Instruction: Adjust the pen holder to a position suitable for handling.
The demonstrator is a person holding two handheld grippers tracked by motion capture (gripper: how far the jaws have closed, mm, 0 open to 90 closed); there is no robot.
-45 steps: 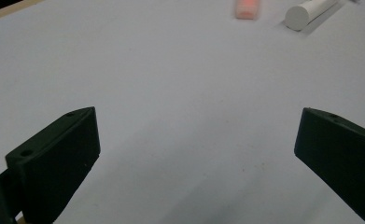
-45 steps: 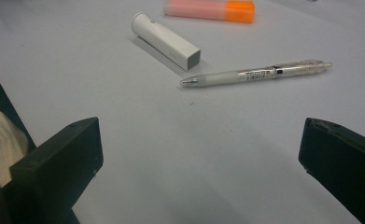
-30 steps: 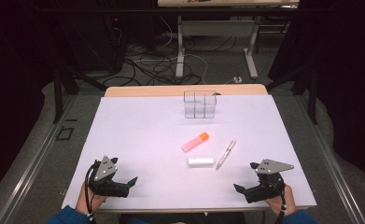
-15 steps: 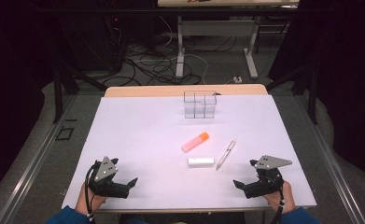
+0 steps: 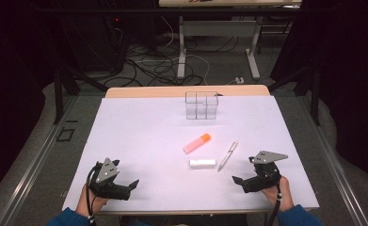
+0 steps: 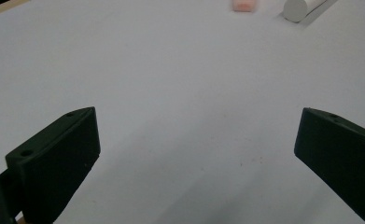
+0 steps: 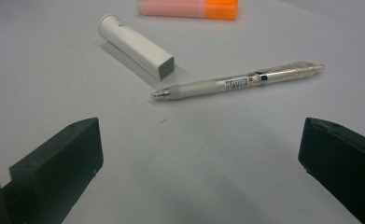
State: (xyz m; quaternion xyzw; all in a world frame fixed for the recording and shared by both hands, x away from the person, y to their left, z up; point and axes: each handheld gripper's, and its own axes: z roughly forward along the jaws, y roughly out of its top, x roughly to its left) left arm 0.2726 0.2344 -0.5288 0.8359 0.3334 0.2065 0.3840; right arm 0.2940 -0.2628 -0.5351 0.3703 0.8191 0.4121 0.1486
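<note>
Both jaws of the right gripper (image 7: 201, 154) gape before a clear, grey-gripped pen (image 7: 238, 80); left gripper (image 6: 196, 154) gapes too.

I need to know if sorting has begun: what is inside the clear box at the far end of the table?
The clear box looks empty: the white table shows through its compartments. Its far compartments are too small to tell for sure.

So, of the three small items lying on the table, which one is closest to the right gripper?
The clear pen: it lies just ahead of the right gripper, nearer than the white stick and the pink-orange highlighter.
</note>
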